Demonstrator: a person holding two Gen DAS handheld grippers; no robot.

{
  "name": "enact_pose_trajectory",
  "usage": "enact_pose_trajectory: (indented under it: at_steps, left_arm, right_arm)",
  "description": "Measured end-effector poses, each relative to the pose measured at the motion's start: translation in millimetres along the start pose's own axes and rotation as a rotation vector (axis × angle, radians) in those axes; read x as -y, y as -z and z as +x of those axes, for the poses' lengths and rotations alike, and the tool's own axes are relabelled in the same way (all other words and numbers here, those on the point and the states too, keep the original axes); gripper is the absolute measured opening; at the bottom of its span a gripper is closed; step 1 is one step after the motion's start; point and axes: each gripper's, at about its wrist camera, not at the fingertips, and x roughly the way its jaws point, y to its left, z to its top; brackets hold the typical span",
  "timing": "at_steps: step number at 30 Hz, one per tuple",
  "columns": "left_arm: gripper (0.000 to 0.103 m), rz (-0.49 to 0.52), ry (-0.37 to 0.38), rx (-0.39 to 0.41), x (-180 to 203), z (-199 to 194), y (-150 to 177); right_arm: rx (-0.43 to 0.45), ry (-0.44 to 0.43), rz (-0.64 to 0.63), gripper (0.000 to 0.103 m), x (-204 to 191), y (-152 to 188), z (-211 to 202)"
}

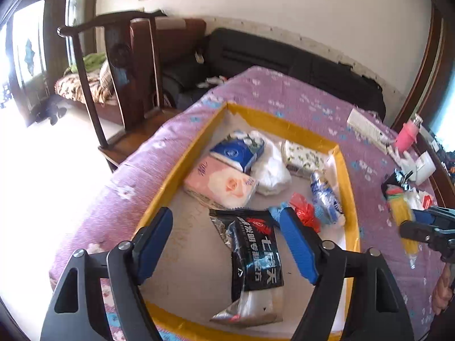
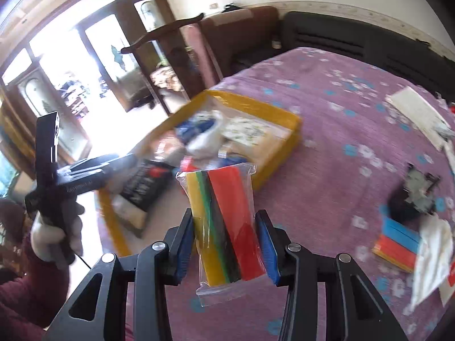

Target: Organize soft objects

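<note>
My left gripper hangs open over a yellow-rimmed tray on the purple bedspread. A black packet lies on the tray floor below its fingers, not pressed by the pads. Further back in the tray lie a blue tissue pack, a pink tissue pack, a white plastic bag, a floral pack and a blue-white packet. My right gripper is shut on a clear bag of coloured strips, held above the bedspread to the right of the tray.
Loose on the bedspread at the right lie a blue-and-orange pack, a white bag and a dark object. A white box and a pink bottle sit near the far edge. A wooden chair stands left of the bed.
</note>
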Motion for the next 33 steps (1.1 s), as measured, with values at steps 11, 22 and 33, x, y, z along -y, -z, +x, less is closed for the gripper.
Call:
enact_pose_trajectory:
  at_steps: [11, 22, 33]
  left_arm:
    - [0.089, 0.059, -0.160, 0.172, 6.8, -40.8, 6.9]
    - [0.093, 0.083, -0.216, 0.161, 20.1, -43.5, 12.7]
    - [0.093, 0.228, -0.259, 0.187, 74.7, -59.9, 23.2]
  right_arm:
    - [-0.117, 0.049, -0.100, 0.050, -82.2, -16.6, 96.2]
    - [0.026, 0.115, -0.111, 0.077, -72.5, -6.5, 58.8]
    - [0.131, 0.167, 0.087, 0.079, 1.5, 33.9, -11.0]
